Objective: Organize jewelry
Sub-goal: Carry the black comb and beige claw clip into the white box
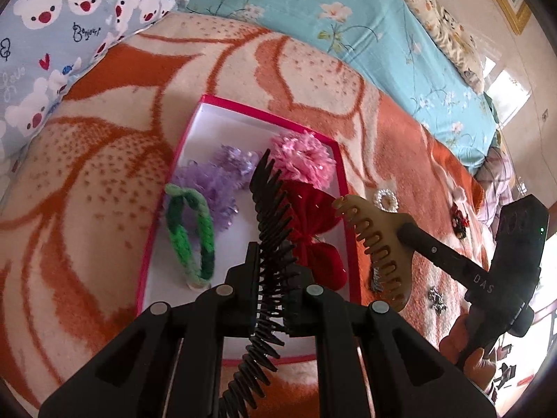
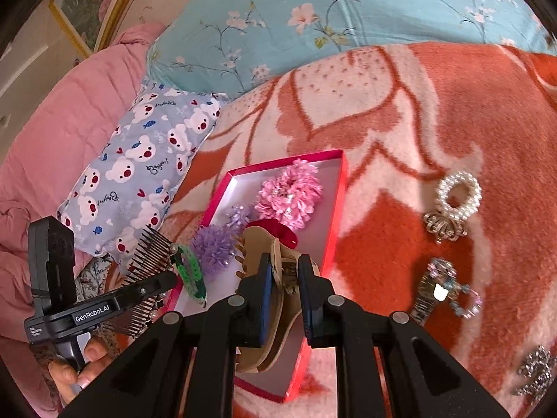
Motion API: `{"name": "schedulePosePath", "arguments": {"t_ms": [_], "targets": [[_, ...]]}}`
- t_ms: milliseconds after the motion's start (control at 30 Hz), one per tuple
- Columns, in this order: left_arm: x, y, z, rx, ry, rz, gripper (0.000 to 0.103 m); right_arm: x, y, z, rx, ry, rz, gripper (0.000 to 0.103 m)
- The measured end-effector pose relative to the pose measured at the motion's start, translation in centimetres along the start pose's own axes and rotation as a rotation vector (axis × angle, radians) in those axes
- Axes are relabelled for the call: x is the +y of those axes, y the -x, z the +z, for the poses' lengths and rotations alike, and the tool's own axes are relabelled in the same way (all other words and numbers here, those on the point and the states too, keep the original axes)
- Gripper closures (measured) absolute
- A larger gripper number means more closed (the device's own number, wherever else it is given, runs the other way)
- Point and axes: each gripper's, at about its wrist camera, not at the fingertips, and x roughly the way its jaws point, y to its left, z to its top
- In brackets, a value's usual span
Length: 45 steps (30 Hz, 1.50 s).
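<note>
- The left gripper is clamping a black comb clip, holding it above the near part of the pink box.
- The right gripper is clamping a tan claw clip, holding it over the box's right wall.
- The step in hand appears to be the transfer of both hair pieces into the box; neither is resting on the box floor yet.
- The box is already holding a pink scrunchie, a purple scrunchie, a green braided band and a red bow.
- A pearl ring scrunchie, a beaded clip and a silver piece are lying on the orange blanket, well apart from the box.
- The next move likely calls for lowering each clip onto bare white floor near the front of the box, then parting the fingers.
- Crowding is the probable risk: the two tools are working close together over one box.
</note>
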Motion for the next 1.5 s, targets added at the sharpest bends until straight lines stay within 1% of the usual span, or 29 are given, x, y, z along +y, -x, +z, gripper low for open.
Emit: {"name": "schedulePosePath", "arguments": {"t_ms": [167, 367, 533, 567, 600, 767, 867, 933, 967, 1200, 1333, 1400, 1500], "targets": [[1.1, -1.3, 0.9, -0.003, 0.02, -0.011, 0.095, 0.7, -2.3, 0.2, 0.02, 0.001, -0.002, 0.089], [2.5, -3.7, 1.1, 0.018, 0.046, -0.012, 0.095, 0.9, -5.0, 0.1, 0.051, 0.005, -0.007, 0.089], [3.9, -5.5, 0.4, 0.045, 0.08, -0.012, 0.095, 1.2, -6.1, -0.1, 0.063, 0.028, -0.026, 0.091], [4.1, -5.6, 0.3, 0.047, 0.085, -0.011, 0.095, 1.2, -6.2, -0.2, 0.065, 0.03, -0.029, 0.092], [4.4, -5.8, 0.1, 0.05, 0.091, -0.012, 0.095, 1.1, -6.4, -0.2, 0.068, 0.031, -0.033, 0.095], [4.9, -6.1, -0.2, 0.057, 0.099, -0.018, 0.094, 0.8, -6.8, -0.4, 0.08, 0.025, -0.031, 0.095], [4.7, -6.1, -0.3, 0.057, 0.093, -0.008, 0.094, 1.0, -6.9, -0.4, 0.084, 0.036, -0.034, 0.095], [4.6, -6.2, -0.3, 0.057, 0.091, -0.002, 0.094, 1.1, -7.0, -0.5, 0.09, 0.036, -0.029, 0.094], [4.5, -6.1, -0.3, 0.058, 0.087, 0.001, 0.094, 1.2, -7.1, -0.5, 0.094, 0.038, -0.027, 0.09], [4.3, -6.2, -0.5, 0.078, 0.09, -0.006, 0.092, 1.2, -7.0, -0.6, 0.101, 0.031, -0.026, 0.089], [4.2, -5.8, -0.8, 0.075, 0.077, -0.007, 0.084, 1.3, -6.8, -0.6, 0.102, 0.03, -0.022, 0.085], [4.1, -5.6, -0.9, 0.075, 0.069, -0.001, 0.084, 1.3, -6.6, -0.7, 0.102, 0.03, -0.02, 0.081], [4.0, -5.3, -1.1, 0.076, 0.063, 0.005, 0.084, 1.5, -6.3, -0.8, 0.097, 0.028, -0.021, 0.081]]}}
